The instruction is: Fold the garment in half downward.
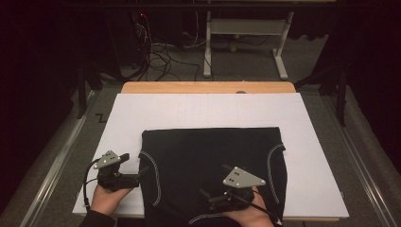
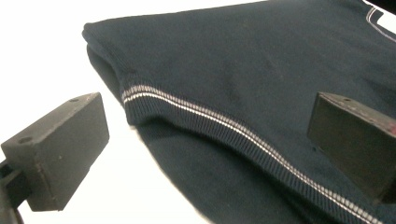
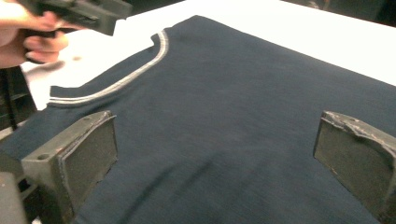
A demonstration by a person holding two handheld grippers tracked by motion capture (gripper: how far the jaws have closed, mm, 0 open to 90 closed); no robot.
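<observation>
Garment: a dark folded garment (image 1: 213, 170) with pale striped trim lies flat on the white sheet, in the lower middle of the high view, its near hem reaching the counter's front edge.
White sheet: the white sheet (image 1: 307, 142) covers most of the counter (image 1: 208, 87), whose wooden edge shows as a strip along the sheet's top side.
My left gripper: my left gripper (image 1: 135, 166) sits at the lower left of the high view, just beside the garment's left edge, pointing toward it. In the left gripper view its jaws are spread wide, one over bare sheet at lower left, the other over dark cloth at right; nothing is between them but the trimmed fold.
Trim by the left gripper: the striped trim (image 2: 233, 128) runs diagonally from centre left to lower right of the left gripper view, on a ribbed edge folded over the cloth below.
My right gripper: my right gripper (image 1: 205, 195) hovers at the lower centre-right of the high view, above the garment's near part. In the right gripper view its jaws stand wide apart at lower left and lower right with plain dark cloth between; I cannot tell whether they touch it.
My hands: my left hand (image 1: 108, 198) and right hand (image 1: 250, 215) enter from the bottom edge.
Beyond the counter: a table frame (image 1: 246, 38) and loose cables (image 1: 158, 56) stand on the floor in the upper part of the high view, well apart from the garment.
In the way: nothing lies on the garment or between either gripper and it.
</observation>
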